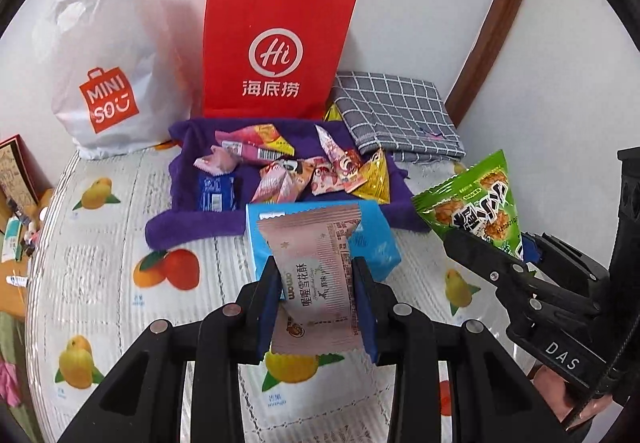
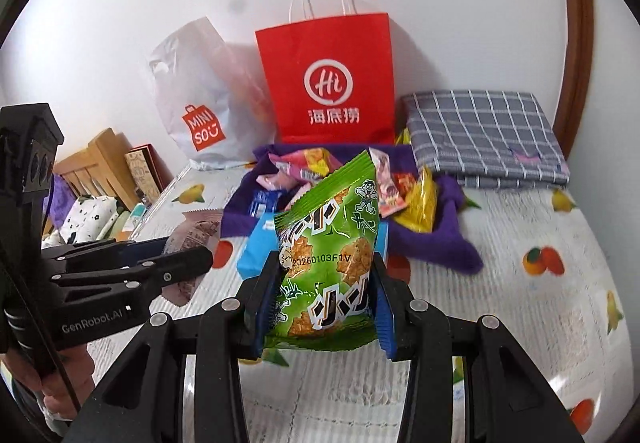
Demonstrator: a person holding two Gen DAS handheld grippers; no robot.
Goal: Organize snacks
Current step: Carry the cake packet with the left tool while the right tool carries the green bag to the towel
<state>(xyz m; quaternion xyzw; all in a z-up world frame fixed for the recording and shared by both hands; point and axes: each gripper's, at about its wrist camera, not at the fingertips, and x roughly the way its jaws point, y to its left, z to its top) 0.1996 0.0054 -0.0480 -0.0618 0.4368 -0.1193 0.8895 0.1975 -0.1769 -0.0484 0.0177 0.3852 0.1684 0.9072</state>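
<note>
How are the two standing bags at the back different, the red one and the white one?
The red bag is stiff paper and stands square; the white bag is soft plastic and slumps, creased. The red bag has white twisted cord handles above its rim; the white bag has a cut-out hand hole. The red bag bears a white round logo; the white bag has an orange square one. Both stand against the wall behind the purple cloth of snacks.

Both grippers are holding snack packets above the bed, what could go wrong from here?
1. The pink packet is pinched only by its edges in the left hand-held gripper; it may slip out.
2. The green packet bulges between the right hand-held gripper pads, so its contents might get crushed.
3. The red bag looks unsupported and could tip.
</note>
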